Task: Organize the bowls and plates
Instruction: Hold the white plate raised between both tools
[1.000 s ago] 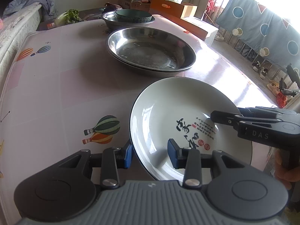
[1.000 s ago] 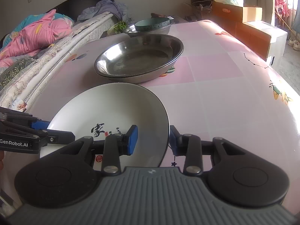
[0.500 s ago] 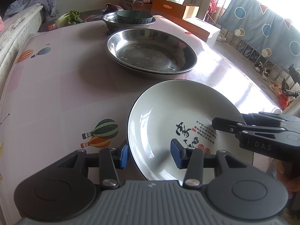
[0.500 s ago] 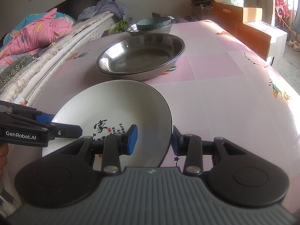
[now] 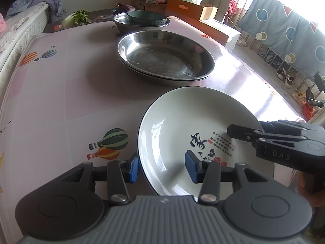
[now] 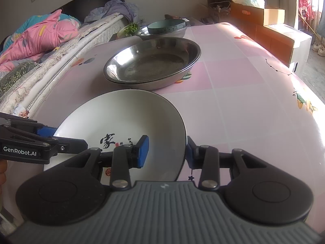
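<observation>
A white plate (image 5: 182,122) with black calligraphy lies at the near end of the pink table (image 5: 50,101). My left gripper (image 5: 162,169) straddles its left rim, one blue pad outside and one over the inside. The pads stand apart from the rim, so it is open. My right gripper (image 6: 165,151) is shut on the plate (image 6: 121,118) at the opposite rim. The left wrist view shows the right gripper (image 5: 243,131) reaching in from the side. Two stacked steel pans (image 5: 164,59) sit beyond the plate. Farther back a teal bowl (image 5: 147,18) rests in a steel bowl.
A bed with pink bedding (image 6: 40,34) runs along one side of the table. Cardboard boxes (image 6: 264,14) stand past the far corner. The table's right edge (image 5: 274,93) drops to the floor, where shoes lie. Greens (image 5: 79,17) lie at the far end.
The left gripper's jaws have widened around the plate's rim. The plate has shifted only slightly, and both hands have stayed in place.
</observation>
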### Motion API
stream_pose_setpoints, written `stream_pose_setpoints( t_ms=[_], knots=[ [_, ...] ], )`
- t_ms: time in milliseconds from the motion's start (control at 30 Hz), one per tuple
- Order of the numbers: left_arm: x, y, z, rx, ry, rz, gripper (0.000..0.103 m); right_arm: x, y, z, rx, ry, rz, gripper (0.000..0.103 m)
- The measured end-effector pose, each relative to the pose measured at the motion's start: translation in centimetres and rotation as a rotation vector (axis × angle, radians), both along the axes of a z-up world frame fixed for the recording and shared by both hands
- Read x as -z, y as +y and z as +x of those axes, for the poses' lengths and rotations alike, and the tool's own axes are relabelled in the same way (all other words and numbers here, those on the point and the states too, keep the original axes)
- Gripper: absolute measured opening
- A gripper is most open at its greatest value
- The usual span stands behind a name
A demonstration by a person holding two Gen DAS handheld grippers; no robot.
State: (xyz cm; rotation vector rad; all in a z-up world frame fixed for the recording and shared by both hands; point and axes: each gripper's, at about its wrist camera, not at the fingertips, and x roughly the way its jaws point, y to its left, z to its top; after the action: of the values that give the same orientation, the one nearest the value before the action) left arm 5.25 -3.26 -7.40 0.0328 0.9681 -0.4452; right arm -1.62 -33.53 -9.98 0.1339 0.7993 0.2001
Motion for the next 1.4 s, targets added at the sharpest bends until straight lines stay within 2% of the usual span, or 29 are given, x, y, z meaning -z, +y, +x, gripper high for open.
stream_pose_setpoints(
  t_ms=[367,600,833,1400],
  knots=[
    [-0.1,-0.1,-0.1,-0.004,0.005,-0.002,0.048,0.0,0.0,0.1,-0.002,0.000,-0.001,0.038],
    [-0.2,0.3,-0.3,0.006,0.040,-0.041,0.048,-0.1,-0.1,1.1,-0.003,-0.001,-0.007,0.038],
    [0.0,0.3,-0.4,0.016,0.041,-0.049,0.048,0.0,-0.2,1.8,0.003,-0.001,-0.003,0.038],
    [0.1,0.4,-0.1,0.019,0.032,-0.050,0.048,0.0,-0.8,0.4,0.019,0.006,0.005,0.037]
  ],
)
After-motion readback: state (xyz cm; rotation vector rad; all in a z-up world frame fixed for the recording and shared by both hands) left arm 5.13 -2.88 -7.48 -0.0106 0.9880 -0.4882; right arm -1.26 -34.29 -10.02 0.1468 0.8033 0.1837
